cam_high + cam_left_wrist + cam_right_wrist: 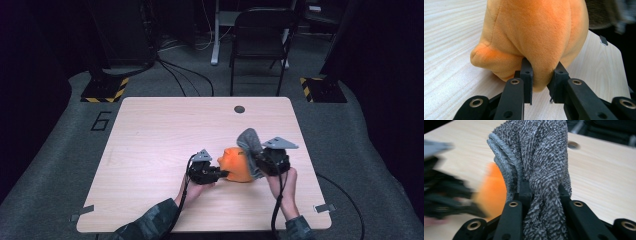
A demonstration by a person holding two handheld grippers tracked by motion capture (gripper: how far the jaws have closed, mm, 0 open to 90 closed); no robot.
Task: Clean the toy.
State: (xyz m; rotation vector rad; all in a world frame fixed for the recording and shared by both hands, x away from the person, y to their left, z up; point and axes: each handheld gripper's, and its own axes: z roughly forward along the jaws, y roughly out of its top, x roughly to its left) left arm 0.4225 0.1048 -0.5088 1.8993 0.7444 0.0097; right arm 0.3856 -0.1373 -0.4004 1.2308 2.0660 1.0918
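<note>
- Left gripper (541, 85): seen nearest the person at the left of the table's near half; jaws drawn nearly together on a fold of the orange plush toy (534, 37), the pile bulging between the pads; a firm pinch is judged.
- Right gripper (541, 195): held at the toy's right side; jaws closed on a bunched fold of the grey terry cloth (539, 152), which stands up above them.
- Orange plush toy (236, 164): lying on the wooden table (165, 130), between the two grippers; judged light, soft and compressible, not fragile; best taken by a pinched fold or a protruding lobe, since the rounded body would bulge out of the jaws.
- Grey terry cloth (249, 142): draped against the toy's right side and lifted above it; judged light, limp and nubby, unlikely to slip; a hemmed edge is the surest hold.
- Beyond the table: a folding chair (261, 35) on the grey floor.
</note>
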